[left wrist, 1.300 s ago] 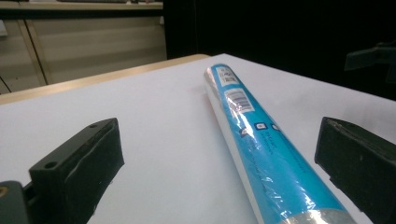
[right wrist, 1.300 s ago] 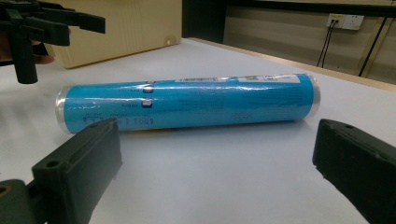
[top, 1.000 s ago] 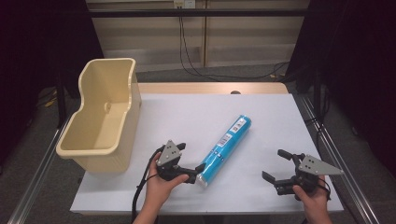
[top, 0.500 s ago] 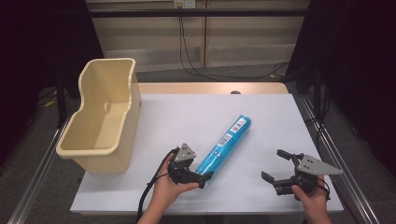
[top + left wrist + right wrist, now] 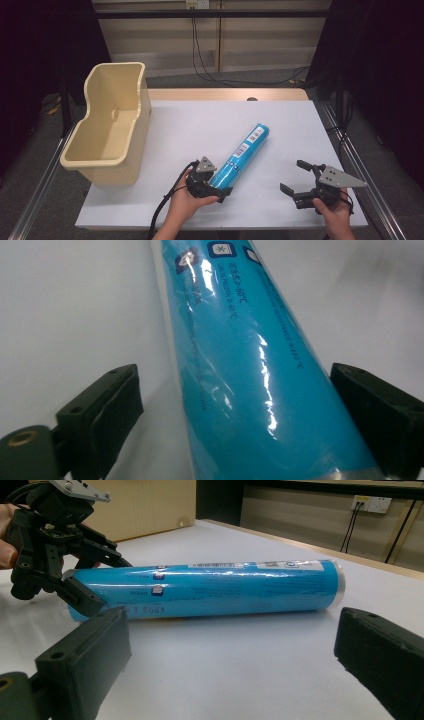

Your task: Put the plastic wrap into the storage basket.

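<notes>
1. Two handheld grippers are on the table. The left gripper (image 5: pixel 216 189) sits at the near end of a blue plastic-wrapped tube (image 5: pixel 241 154), its jaws straddling that end; they have just been closing.
2. In the left gripper view the tube (image 5: pixel 250 390) lies between the two black pads. The right-hand pad (image 5: pixel 385 415) is at the tube's edge. The left-hand pad (image 5: pixel 107 415) is apart from it, with white table showing in the gap. State: jaws partly closed around the tube, grip not complete.
3. The right gripper view agrees: the left gripper (image 5: pixel 75 575) has one jaw over the tube's end and one jaw in front of it.
4. The right gripper (image 5: pixel 300 182) is at about 4 o'clock from the tube's near end, well apart from it. Its jaws are spread wide with nothing between them. A hand (image 5: pixel 334 212) holds it near the front table edge.
5. Tube location: lying flat on the white table top (image 5: pixel 200 125), right of centre, long axis running from about 7 o'clock to 1 o'clock. A white barcode label sits near its far end.
6. A beige plastic bin (image 5: pixel 107 130) stands at about 10 o'clock from the left gripper, on the left table edge, apart from the tube.
7. Cables hang down the far wall at 12 o'clock.
</notes>
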The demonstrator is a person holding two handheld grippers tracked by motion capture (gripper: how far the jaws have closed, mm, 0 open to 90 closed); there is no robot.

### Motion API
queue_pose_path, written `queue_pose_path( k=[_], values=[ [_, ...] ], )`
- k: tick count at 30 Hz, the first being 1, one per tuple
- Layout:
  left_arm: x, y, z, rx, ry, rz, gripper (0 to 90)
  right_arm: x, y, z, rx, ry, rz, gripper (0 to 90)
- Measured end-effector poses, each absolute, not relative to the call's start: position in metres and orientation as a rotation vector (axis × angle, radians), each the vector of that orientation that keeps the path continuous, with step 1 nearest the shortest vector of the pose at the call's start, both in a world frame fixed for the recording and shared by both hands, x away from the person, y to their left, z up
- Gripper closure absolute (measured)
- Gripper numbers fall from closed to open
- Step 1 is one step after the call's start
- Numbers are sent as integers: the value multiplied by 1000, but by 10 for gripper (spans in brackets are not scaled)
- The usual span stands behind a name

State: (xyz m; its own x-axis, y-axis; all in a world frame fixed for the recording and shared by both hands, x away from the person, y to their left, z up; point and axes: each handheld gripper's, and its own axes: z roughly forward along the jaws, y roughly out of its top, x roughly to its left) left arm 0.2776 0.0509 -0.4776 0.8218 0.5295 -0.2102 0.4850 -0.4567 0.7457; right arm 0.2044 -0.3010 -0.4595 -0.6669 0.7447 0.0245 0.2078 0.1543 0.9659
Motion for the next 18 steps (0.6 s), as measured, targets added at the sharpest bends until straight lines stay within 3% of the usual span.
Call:
queue_pose_path(
  k=[6, 18],
  values=[
    [274, 50, -474, 2136, 751, 58, 227, 205, -301, -460, 909, 1979, 1524, 13],
    [269, 55, -466, 2152, 881, 83, 290, 203, -301, -459, 895, 1983, 1507, 14]
  ],
)
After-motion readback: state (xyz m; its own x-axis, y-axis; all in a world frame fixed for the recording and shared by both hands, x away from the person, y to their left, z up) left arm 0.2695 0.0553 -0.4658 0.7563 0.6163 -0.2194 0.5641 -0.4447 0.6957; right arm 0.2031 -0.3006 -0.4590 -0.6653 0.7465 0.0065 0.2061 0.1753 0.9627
